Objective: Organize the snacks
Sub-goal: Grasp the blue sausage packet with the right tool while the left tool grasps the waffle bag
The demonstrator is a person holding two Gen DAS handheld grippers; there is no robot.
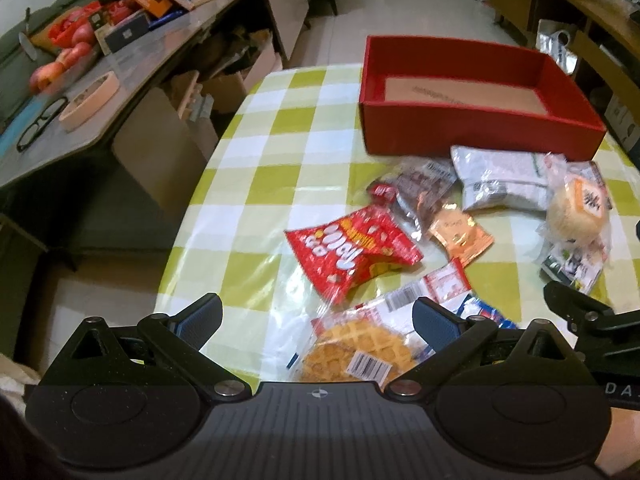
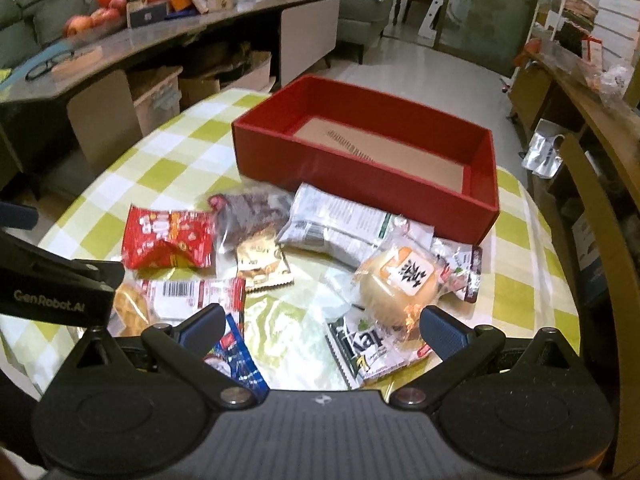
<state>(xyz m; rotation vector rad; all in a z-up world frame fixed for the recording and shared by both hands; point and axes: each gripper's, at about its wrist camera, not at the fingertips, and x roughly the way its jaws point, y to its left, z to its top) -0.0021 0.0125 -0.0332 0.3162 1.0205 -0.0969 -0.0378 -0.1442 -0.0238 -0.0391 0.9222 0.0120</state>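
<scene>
Your bench (image 1: pixel 256 184) wears a green-and-white checked cover under clear plastic; at its far side you have an open red box (image 1: pixel 476 134), its cardboard floor bare; in front of it snacks lie scattered: a red popcorn bag (image 1: pixel 352 252), a grey-white pouch (image 1: pixel 500 178), an orange sachet (image 1: pixel 460 234), a wrapped round bun (image 1: pixel 576 210), and a waffle pack (image 1: pixel 360 352) at your near edge.
</scene>
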